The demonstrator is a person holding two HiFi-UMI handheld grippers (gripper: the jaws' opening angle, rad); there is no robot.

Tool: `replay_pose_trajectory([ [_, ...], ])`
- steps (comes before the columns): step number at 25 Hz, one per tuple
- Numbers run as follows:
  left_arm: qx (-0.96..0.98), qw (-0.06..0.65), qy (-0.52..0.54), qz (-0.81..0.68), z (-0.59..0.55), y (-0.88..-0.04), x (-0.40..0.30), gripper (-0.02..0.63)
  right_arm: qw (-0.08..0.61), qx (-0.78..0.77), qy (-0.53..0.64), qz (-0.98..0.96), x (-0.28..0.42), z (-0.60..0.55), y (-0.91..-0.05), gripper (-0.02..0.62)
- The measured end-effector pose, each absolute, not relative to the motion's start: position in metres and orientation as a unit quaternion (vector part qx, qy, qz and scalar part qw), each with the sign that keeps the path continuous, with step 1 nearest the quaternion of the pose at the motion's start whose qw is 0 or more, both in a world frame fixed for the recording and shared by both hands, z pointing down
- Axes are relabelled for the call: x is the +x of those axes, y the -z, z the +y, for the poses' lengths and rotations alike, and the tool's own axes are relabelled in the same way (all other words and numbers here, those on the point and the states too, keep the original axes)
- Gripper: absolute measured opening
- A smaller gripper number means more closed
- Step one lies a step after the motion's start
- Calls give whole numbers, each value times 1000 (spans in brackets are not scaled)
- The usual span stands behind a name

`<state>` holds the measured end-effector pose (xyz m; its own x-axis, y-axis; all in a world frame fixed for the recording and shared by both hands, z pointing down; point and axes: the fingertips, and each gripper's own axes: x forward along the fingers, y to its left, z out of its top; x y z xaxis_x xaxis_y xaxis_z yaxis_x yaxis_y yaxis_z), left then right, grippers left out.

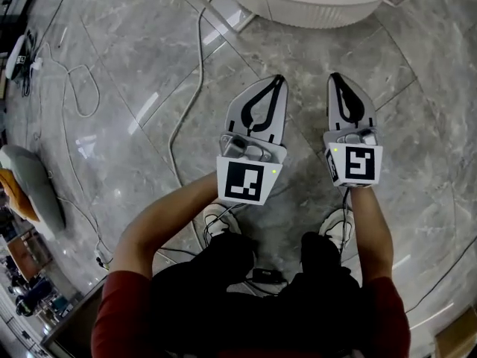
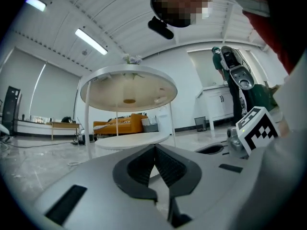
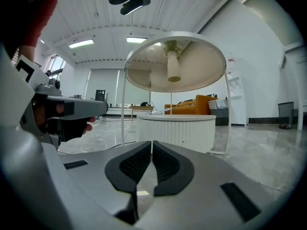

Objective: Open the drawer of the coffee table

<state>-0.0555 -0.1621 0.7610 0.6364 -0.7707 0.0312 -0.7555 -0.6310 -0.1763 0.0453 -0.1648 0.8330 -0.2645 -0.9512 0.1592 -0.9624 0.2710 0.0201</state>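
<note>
The left gripper (image 1: 280, 78) and the right gripper (image 1: 333, 75) are being held side by side in the middle of the head view, both pointing toward the top of the frame. In each gripper view the black ribbed jaws are being pressed tip to tip, with nothing between them: left gripper (image 2: 154, 147), right gripper (image 3: 151, 143).

The coffee table (image 1: 313, 6) is being shown at the top edge of the head view, its curved white rim well apart from both pairs of tips. A band of bare marble floor (image 1: 417, 118) is being left open between the tips and that rim.

In the right gripper view the table's white ribbed drum (image 3: 175, 131) is being seen straight ahead, under a round upper disc (image 3: 175, 63) carried on thin white legs (image 3: 123, 109). Where the drawer sits on the drum cannot be told.

A pale cable (image 1: 186, 110) is being trailed across the floor, from the upper middle of the head view down past the left gripper's left side. An orange sofa (image 2: 117, 123) is being glimpsed beyond the table.
</note>
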Motion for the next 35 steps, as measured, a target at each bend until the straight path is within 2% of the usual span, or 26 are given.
replay_pose_trajectory([
  [4, -881, 64, 47, 467, -184, -775, -61, 14, 46, 614, -73, -785, 61, -184, -850, 25],
  [6, -867, 57, 41, 494, -193, -784, -65, 14, 14, 614, -115, -781, 68, -196, -862, 25],
  [10, -854, 80, 40, 512, -199, -791, -67, 14, -134, 577, -284, -754, 78, -223, -891, 28],
  [11, -853, 83, 46, 514, -199, -794, -68, 14, -181, 553, -325, -746, 78, -230, -894, 41],
  [12, -851, 81, 53, 516, -199, -798, -70, 14, -228, 523, -352, -742, 76, -238, -892, 104],
  [13, -849, 76, 61, 519, -199, -803, -72, 14, -268, 493, -364, -743, 74, -247, -888, 131],
  [15, -843, 63, 75, 529, -200, -812, -78, 14, -319, 459, -371, -742, 76, -262, -886, 195],
  [17, -837, 57, 79, 539, -199, -817, -82, 14, -344, 451, -377, -732, 84, -273, -893, 250],
  [21, -830, 51, 84, 549, -193, -823, -86, 14, -380, 451, -388, -708, 101, -284, -909, 288],
  [33, -821, 42, 91, 561, -192, -830, -89, 14, -446, 395, -407, -693, 97, -302, -912, 291],
  [35, -822, 48, 87, 561, -194, -827, -87, 14, -460, 387, -424, -678, 103, -301, -919, 264],
])
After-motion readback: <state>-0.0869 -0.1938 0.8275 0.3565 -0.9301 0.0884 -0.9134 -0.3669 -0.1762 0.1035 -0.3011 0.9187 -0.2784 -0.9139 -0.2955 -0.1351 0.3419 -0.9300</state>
